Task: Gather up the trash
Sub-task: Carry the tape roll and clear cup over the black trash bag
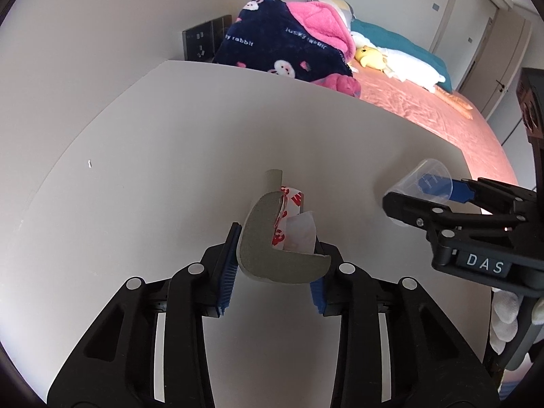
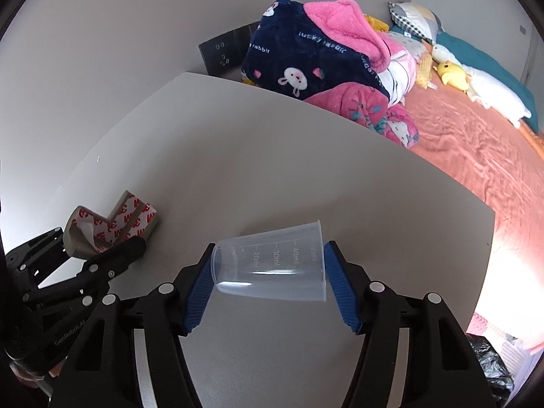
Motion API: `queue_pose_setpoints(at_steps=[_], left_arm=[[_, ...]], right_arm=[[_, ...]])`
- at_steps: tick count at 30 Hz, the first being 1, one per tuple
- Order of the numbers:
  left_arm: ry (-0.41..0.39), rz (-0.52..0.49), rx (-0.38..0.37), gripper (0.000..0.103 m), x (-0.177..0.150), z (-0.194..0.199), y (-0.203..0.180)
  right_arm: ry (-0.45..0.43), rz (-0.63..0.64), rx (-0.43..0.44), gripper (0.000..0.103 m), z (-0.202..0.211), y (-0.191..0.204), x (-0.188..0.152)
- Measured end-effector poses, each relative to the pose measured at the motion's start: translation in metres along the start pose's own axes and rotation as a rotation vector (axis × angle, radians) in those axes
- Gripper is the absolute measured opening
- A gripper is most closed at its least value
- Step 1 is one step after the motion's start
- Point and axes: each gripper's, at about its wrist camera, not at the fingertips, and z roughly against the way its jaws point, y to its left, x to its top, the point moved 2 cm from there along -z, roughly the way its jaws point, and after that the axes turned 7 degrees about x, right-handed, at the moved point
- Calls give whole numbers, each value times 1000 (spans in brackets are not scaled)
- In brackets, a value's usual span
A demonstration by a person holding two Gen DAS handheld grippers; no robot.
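Observation:
My left gripper (image 1: 273, 265) is shut on a grey foam corner guard (image 1: 272, 248) with red-and-white adhesive backing, held just above the white table (image 1: 136, 170). The guard also shows in the right wrist view (image 2: 112, 227), with the left gripper (image 2: 85, 258) around it. My right gripper (image 2: 268, 282) is shut on a clear plastic measuring cup (image 2: 272, 261) lying sideways between the blue pads, rim to the right. In the left wrist view the cup (image 1: 421, 183) and the right gripper (image 1: 438, 200) are at the right, near the table's edge.
A bed (image 2: 476, 156) with an orange sheet lies beyond the table, with a navy and pink blanket (image 2: 316, 54) piled at its head. A black bag (image 2: 493, 363) shows at the lower right. A dark socket panel (image 1: 204, 40) is on the wall.

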Motion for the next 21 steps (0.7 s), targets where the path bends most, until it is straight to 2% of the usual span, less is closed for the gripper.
queue_pose_setpoints(at_steps=[7,21], left_arm=[[-12,44,-25,35,-3,13,1],[-38,26,-59,35,-10,58,-28]], right_arm=[[-16,-21,40,60,22,-2,-4],[-68,-26,81,60,84,-5,-24]])
